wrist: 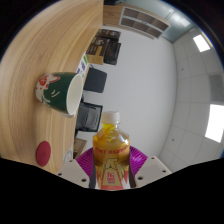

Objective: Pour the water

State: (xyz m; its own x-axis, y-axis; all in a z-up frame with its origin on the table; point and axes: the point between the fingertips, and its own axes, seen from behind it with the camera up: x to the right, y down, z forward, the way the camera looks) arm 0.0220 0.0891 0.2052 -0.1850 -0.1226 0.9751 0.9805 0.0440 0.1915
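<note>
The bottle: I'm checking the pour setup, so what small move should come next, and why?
Probably carry the bottle, capped and gripped between the jaws' pads, toward the green cup on the wooden table; the cup sits well beyond it, too far to pour.

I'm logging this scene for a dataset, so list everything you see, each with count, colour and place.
bottle: one, orange-yellow liquid, yellow cap, held between the fingers
cup: one, green and white, on the wooden table, beyond the bottle
wooden table: one, light brown, beside the bottle
red object: one, small, round, on the table edge near the fingers
shelving: one, white, far end of the room
gripper: one, purple pads, fingers closed on the bottle
</note>
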